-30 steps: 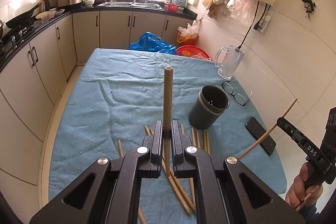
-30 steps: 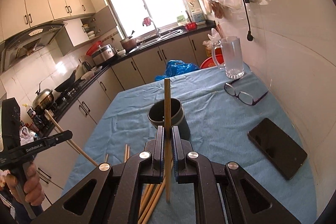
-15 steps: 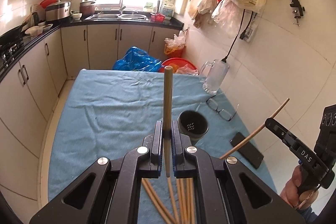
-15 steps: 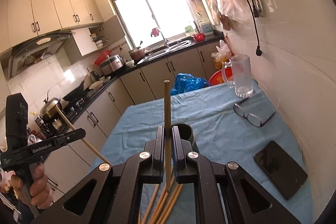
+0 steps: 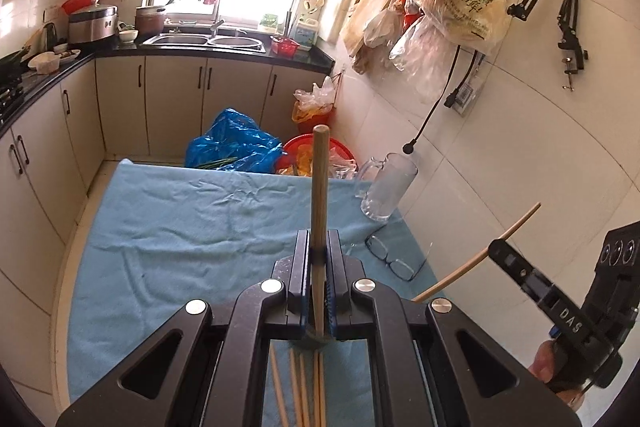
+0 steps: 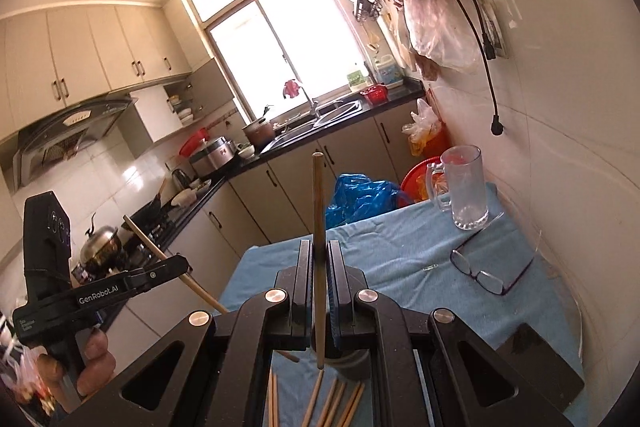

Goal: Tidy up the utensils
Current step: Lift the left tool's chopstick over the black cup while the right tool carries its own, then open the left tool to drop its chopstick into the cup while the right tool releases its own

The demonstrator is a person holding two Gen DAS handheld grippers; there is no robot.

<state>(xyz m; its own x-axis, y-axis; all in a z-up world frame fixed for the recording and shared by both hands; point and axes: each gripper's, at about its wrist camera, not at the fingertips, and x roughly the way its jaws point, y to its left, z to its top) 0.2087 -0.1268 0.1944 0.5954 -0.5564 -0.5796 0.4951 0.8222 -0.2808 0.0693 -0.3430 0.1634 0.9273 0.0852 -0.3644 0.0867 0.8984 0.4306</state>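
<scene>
- The table, covered in a blue cloth (image 5: 180,247), is carrying the dark cup (image 6: 352,361). The cup is showing only as a sliver of grey wall under the right gripper's frame, so I am using it as the reference point for everything else.
- The left gripper (image 5: 319,247) is hanging above the cup and off to its left side. Its fingers are clamping tight on one wooden chopstick (image 5: 320,187).
- The right gripper (image 6: 319,255) is hanging almost directly above the cup. It is gripping a second chopstick (image 6: 318,207) in the same way, with no gap between pads and wood.
- The loose chopsticks (image 6: 332,403) are lying flat on the cloth on the person's side of the cup, fanning out with their far ends just beside its base.
- The right-hand chopstick is standing close to upright, its long axis running up and down through the jaws. Its lower tip is dangling just beside the cup's near left edge, slightly short of the mouth.
- The left-hand chopstick is slanting when seen from the right wrist, with its lower end angling down towards the cup. I cannot tell whether that end is over the mouth.
- Judging by this, the right hand is sitting nearer to the drop. It is probably needing only a small shift away from the person to bring the tip over the opening, with the stick's axis already suiting a straight lowering.
- The risk is looking like a tip catching the rim and tipping the cup.
</scene>
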